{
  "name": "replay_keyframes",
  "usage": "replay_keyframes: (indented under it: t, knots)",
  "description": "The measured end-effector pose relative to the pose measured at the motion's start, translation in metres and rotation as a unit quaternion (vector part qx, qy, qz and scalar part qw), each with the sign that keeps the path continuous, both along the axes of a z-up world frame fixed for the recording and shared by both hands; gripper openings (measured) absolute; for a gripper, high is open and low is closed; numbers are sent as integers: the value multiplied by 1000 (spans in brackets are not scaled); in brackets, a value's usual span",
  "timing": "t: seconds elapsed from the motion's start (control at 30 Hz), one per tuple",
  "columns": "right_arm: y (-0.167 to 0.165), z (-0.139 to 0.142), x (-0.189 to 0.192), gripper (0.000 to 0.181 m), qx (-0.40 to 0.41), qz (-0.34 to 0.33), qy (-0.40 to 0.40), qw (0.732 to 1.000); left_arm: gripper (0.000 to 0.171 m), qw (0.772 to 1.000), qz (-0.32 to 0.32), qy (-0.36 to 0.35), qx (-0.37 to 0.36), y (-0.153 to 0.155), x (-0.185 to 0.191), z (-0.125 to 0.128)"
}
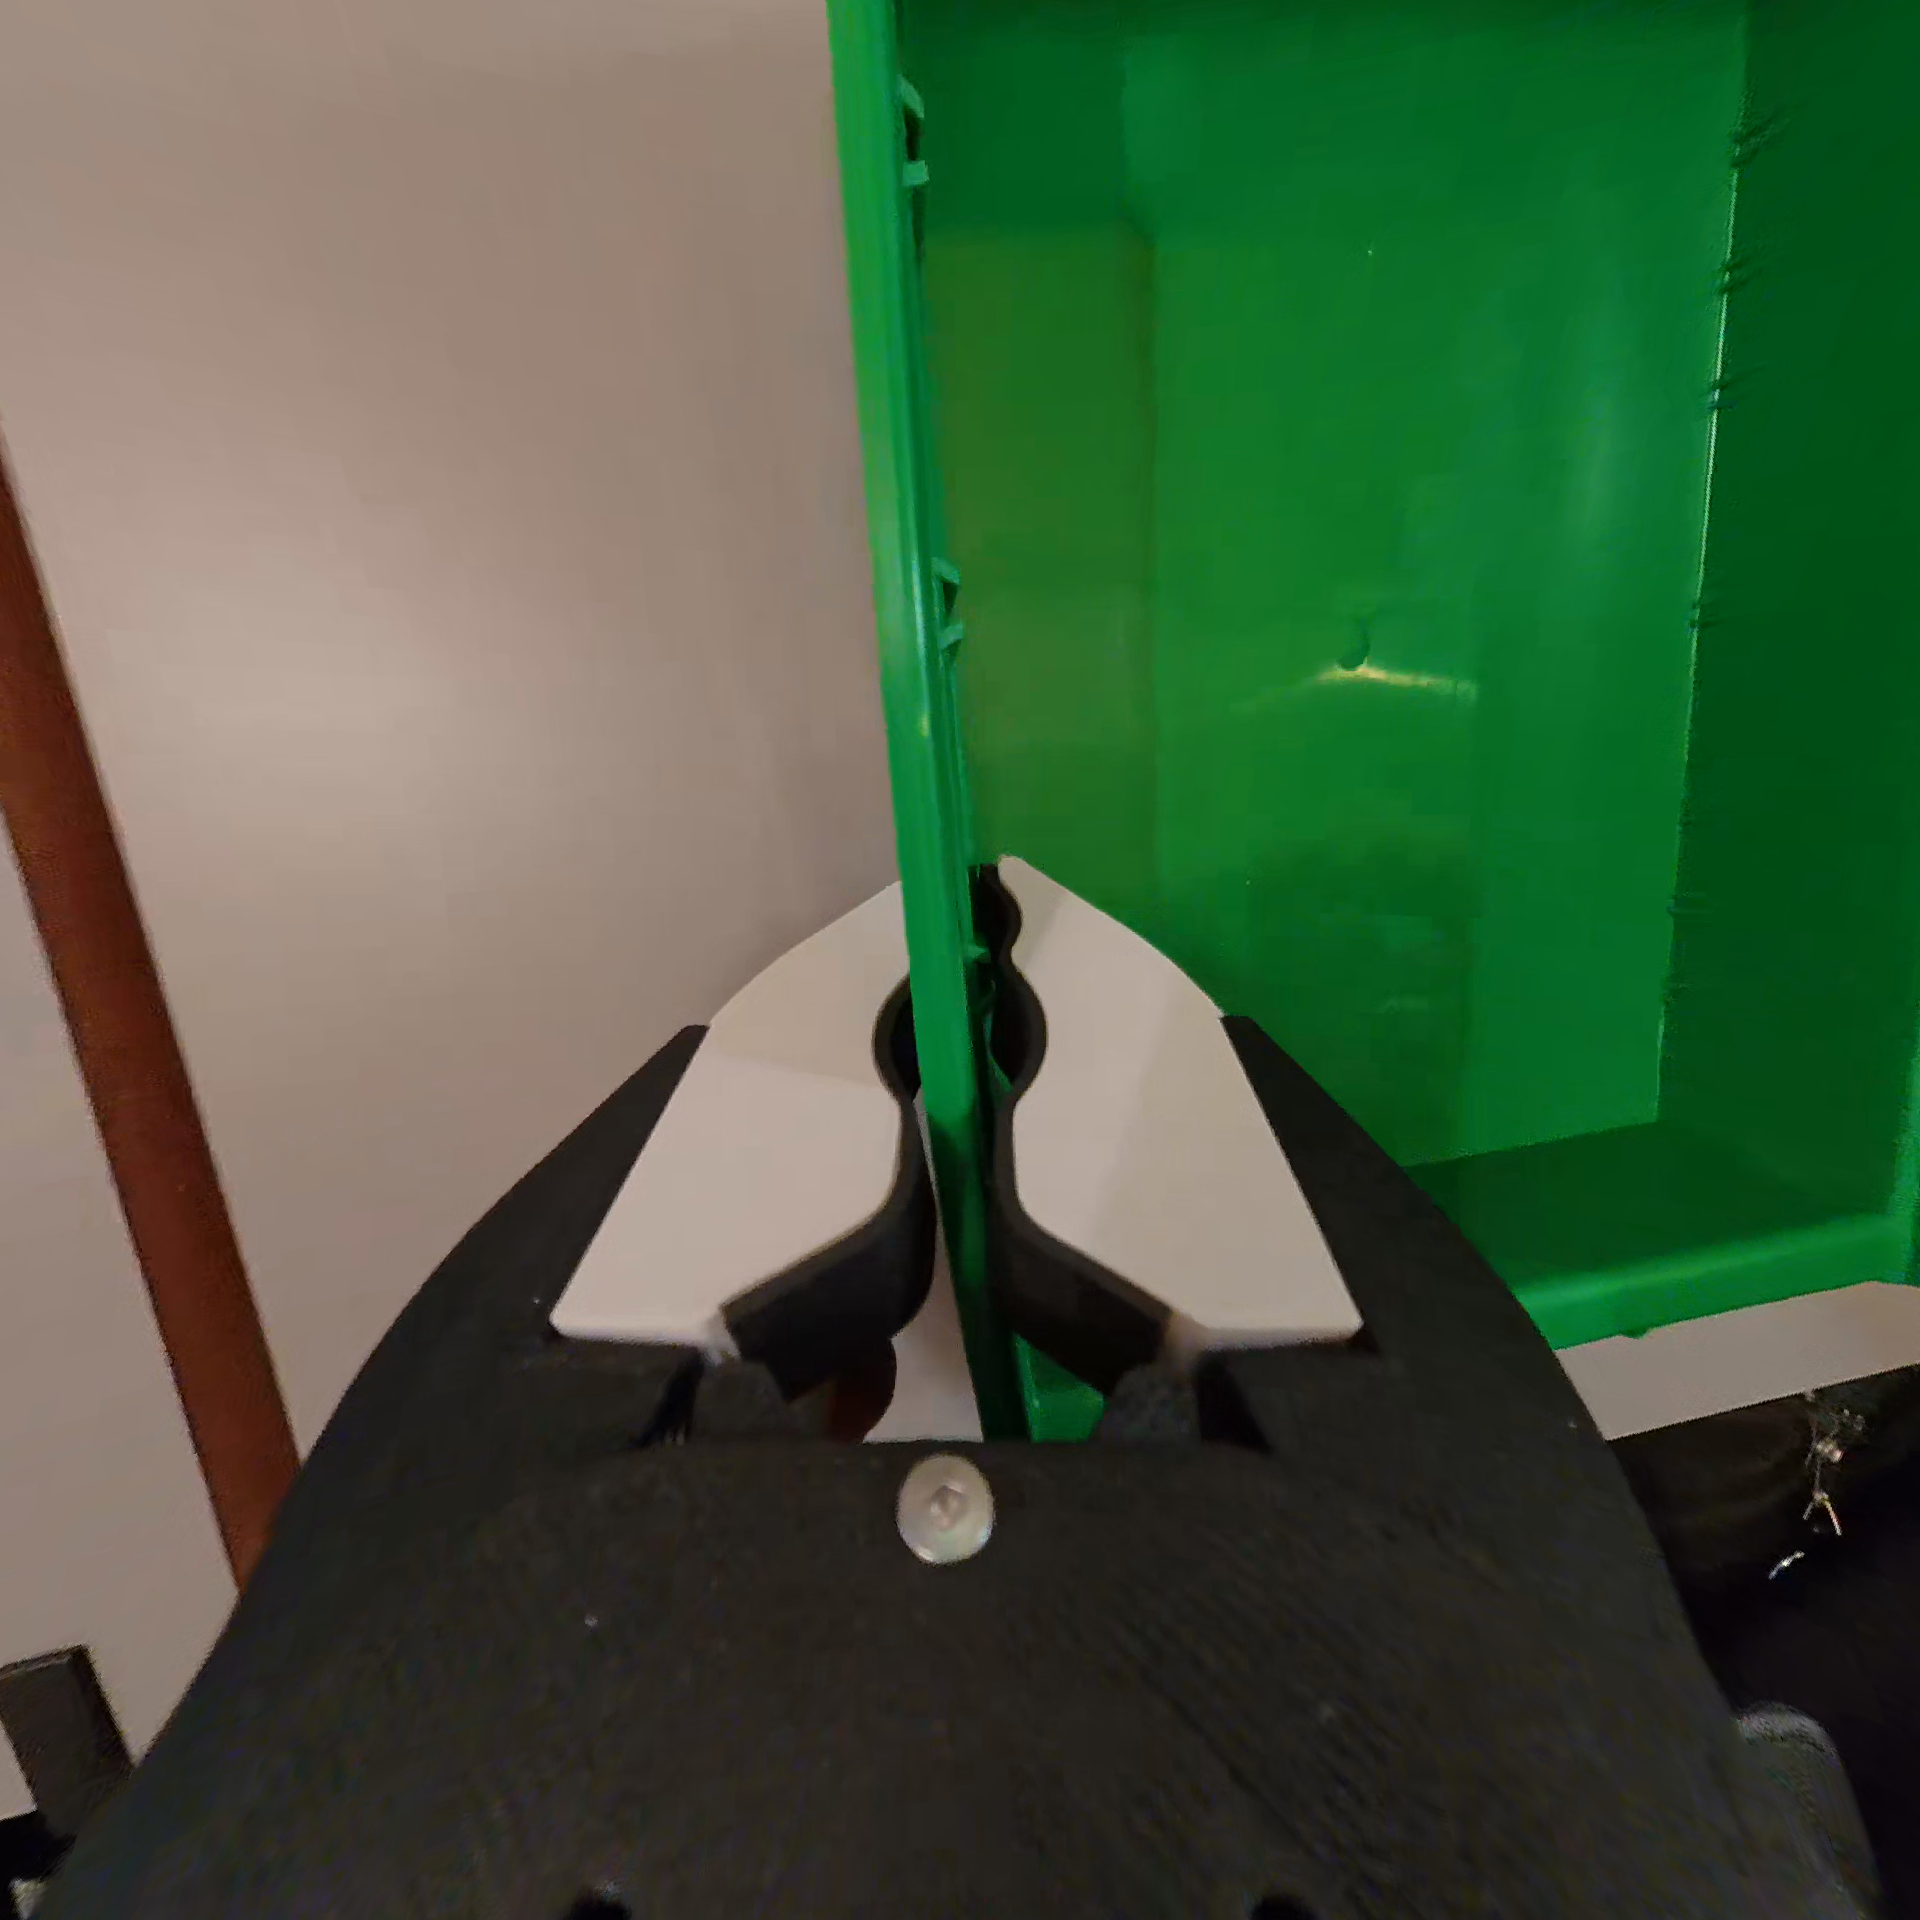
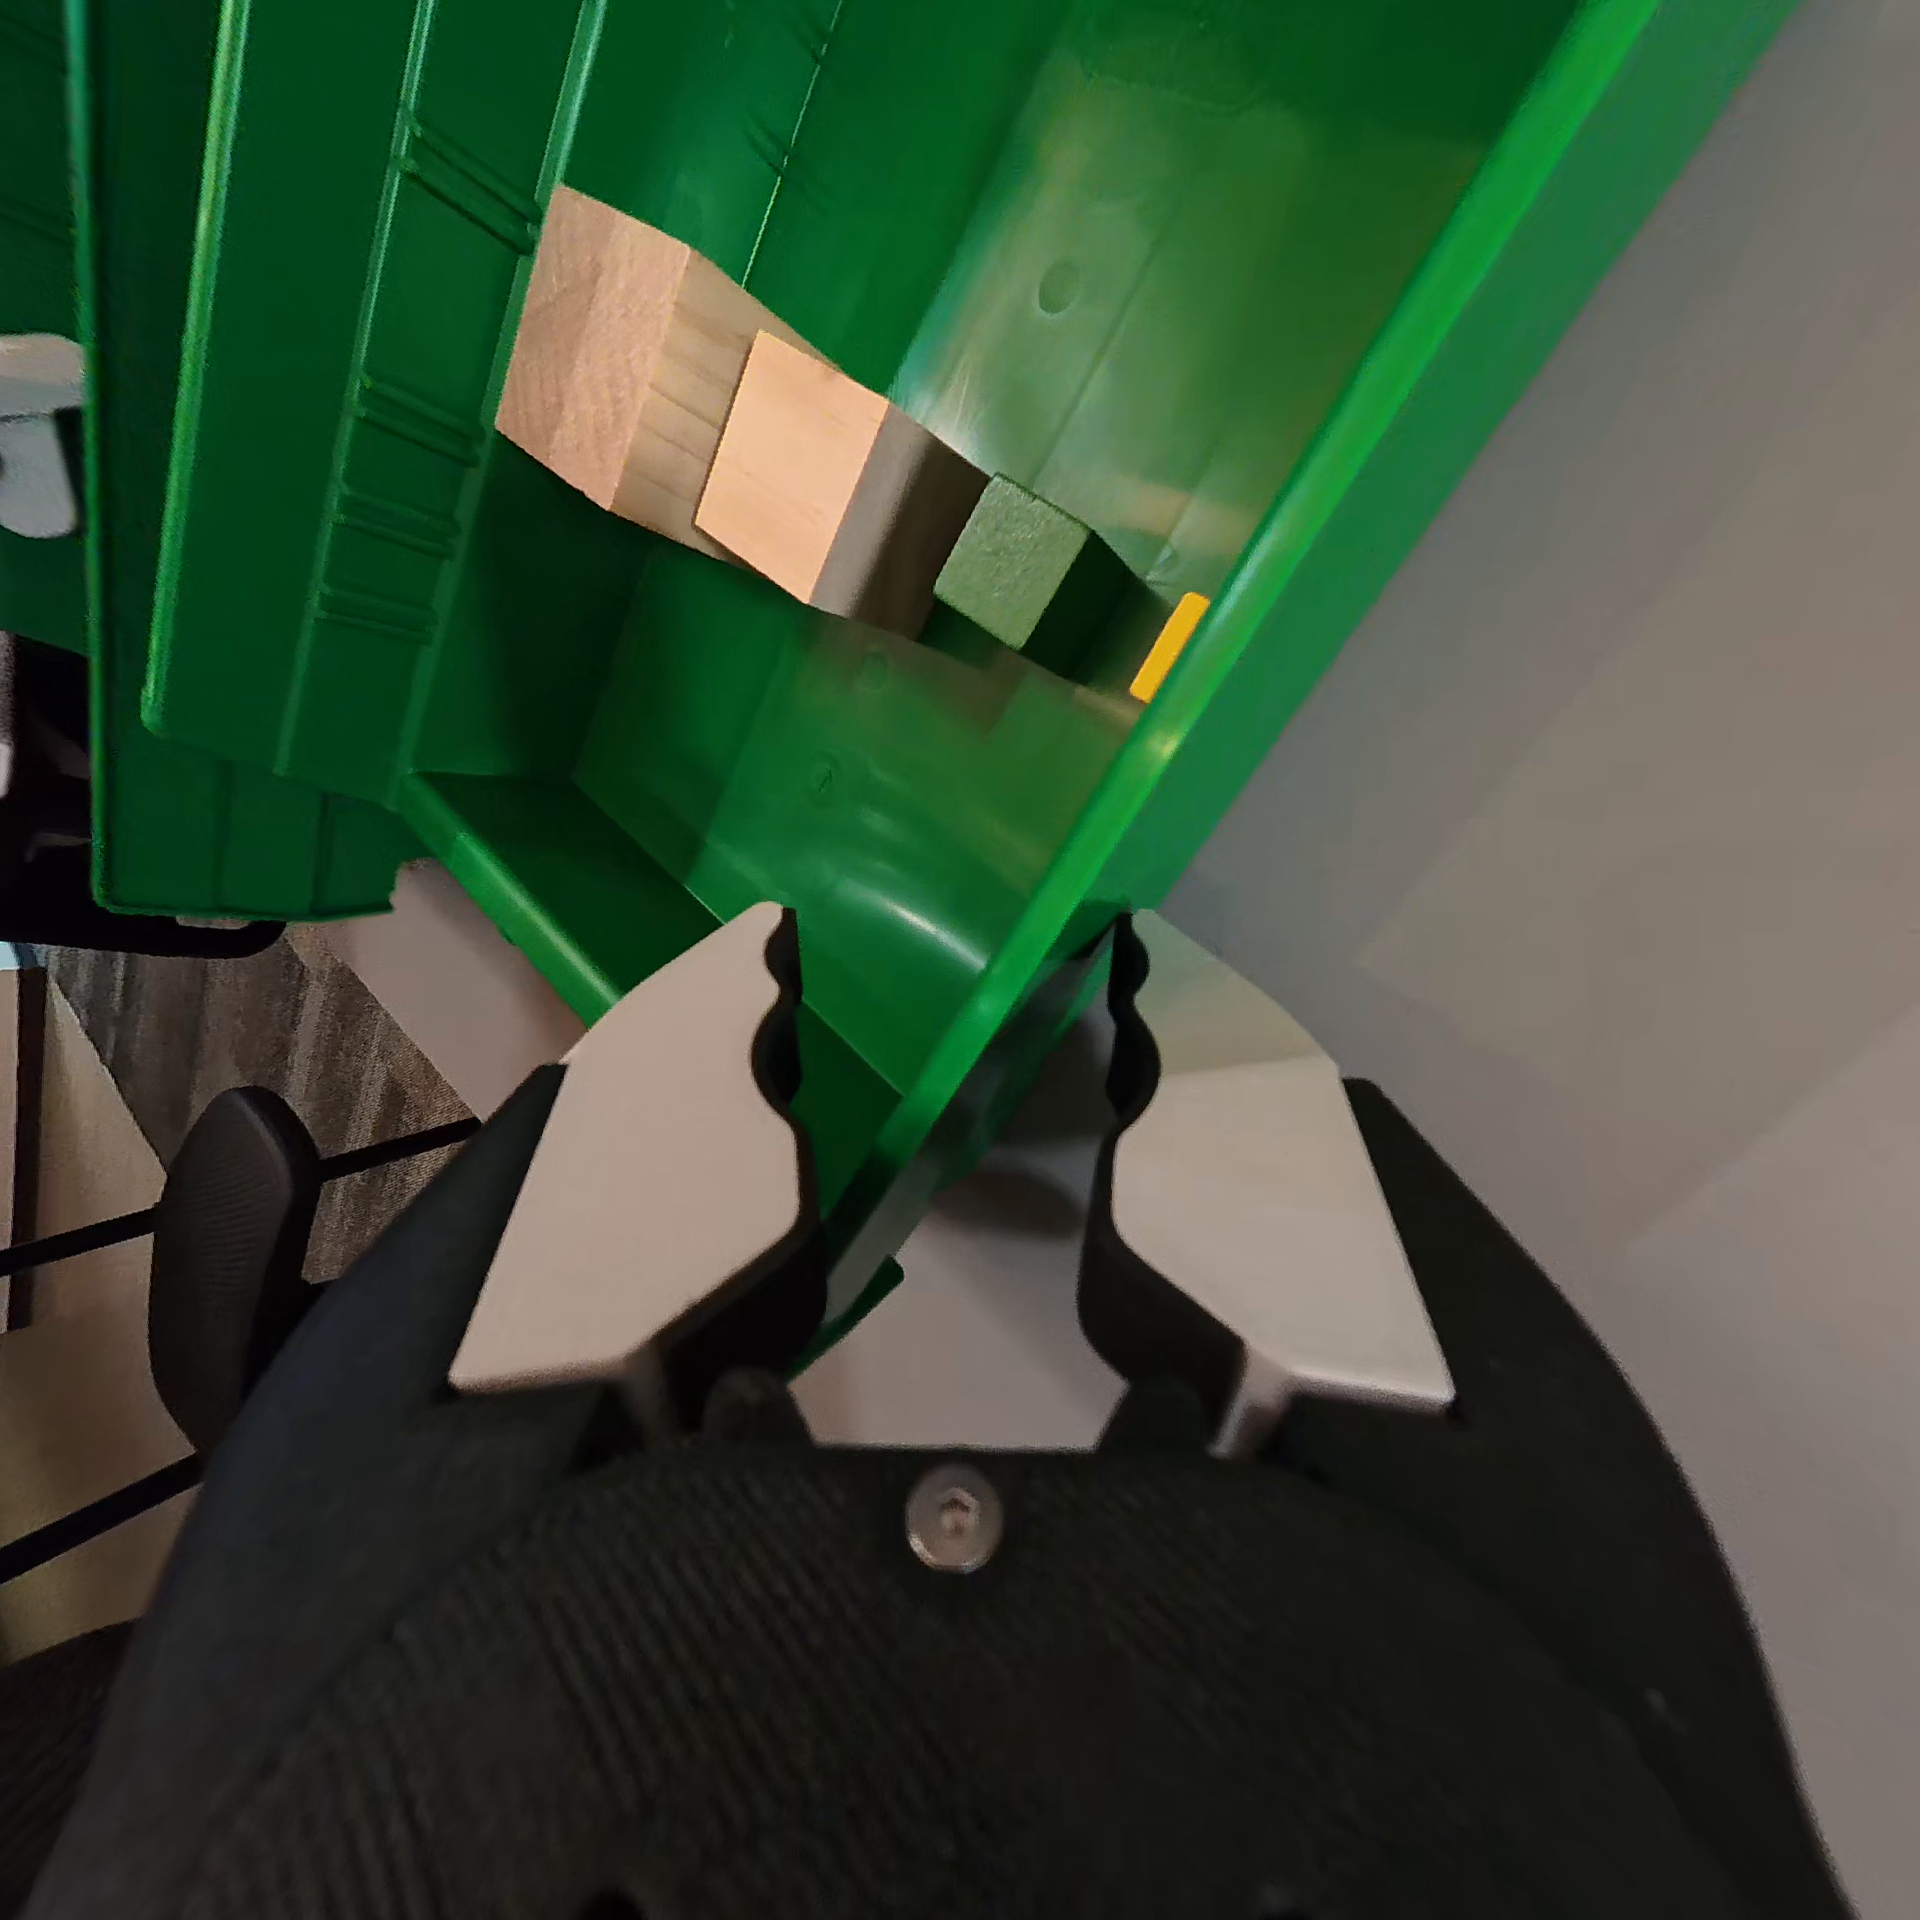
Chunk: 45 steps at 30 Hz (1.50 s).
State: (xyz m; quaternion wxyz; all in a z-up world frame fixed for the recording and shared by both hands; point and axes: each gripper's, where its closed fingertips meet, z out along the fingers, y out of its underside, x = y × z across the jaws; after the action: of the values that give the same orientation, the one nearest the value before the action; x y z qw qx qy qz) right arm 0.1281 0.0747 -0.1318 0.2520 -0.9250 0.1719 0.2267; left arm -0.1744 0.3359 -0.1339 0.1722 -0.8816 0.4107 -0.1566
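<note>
Fingers (image 1: 790, 1101) of the left gripper (image 1: 951, 904) are clenching the thin side wall of a green bin (image 1: 1455, 623) in the left wrist view, one white finger sitting on each side of the wall at the centre of the frame. That bin is filling the right half of the frame, its hollow interior bare and glossy, and it is resting on a white tabletop (image 1: 416, 520) that is spreading across the left half. A brown wooden strip (image 1: 104, 935) is running down the left edge of the frame. In the right wrist view, the right gripper (image 2: 951, 920) is standing released, its fingers spread wide on either side of the rim of another green bin (image 2: 1299, 582), with the left finger's base touching the rim edge and the right finger apart from it. Inside this bin, in the upper middle of the frame, a large wooden block (image 2: 592, 353) is lying against a smaller wooden block (image 2: 800, 468), a green cube (image 2: 1008, 571) is sitting just beside that, and a yellow piece (image 2: 1169, 644) is peeking out behind the rim. A black chair (image 2: 229, 1226) is showing at the lower left.
</note>
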Motion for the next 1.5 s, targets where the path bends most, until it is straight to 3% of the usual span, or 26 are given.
replay_keyframes:
  t: [0.2, 0.43, 0.7, 0.87, 1.0, 1.1, 1.2, 1.27, 1.33, 1.5]
  knots:
    - [8, 0, -4, 60, 7, 10, -6, 1000, 10, 995, 50, -68, -55, 12, -37, 36]
    - [41, 3, -31, 65, 30, 16, 15, 999, 10, 992, 68, -89, -51, 18, -79, 97]
    - [102, 6, -82, 67, 54, 4, 49, 997, 10, 990, 62, -122, -30, 20, -78, 149]
    - [126, 7, -112, 74, 70, 18, 48, 996, 10, 989, 55, -133, -25, 20, -71, 166]
    - [140, 3, -116, 64, 59, 29, 23, 998, 10, 990, 43, -130, -24, 17, -68, 168]
    - [148, 5, -129, 69, 61, 38, 41, 997, 10, 991, 39, -129, -16, 15, -63, 167]
    - [143, 11, -134, 76, 76, 90, 23, 993, 10, 990, 22, -138, -13, 2, -53, 173]
    - [129, 24, -126, 66, 98, 124, 27, 987, 10, 989, -3, -147, -18, -12, -42, 180]
    - [112, 41, -105, 49, 131, 115, 19, 984, 10, 988, -25, -154, -14, -25, -27, 188]
    - [40, 71, -37, 55, 193, 65, 1, 979, 10, 984, -81, -157, -26, -69, 31, 196]
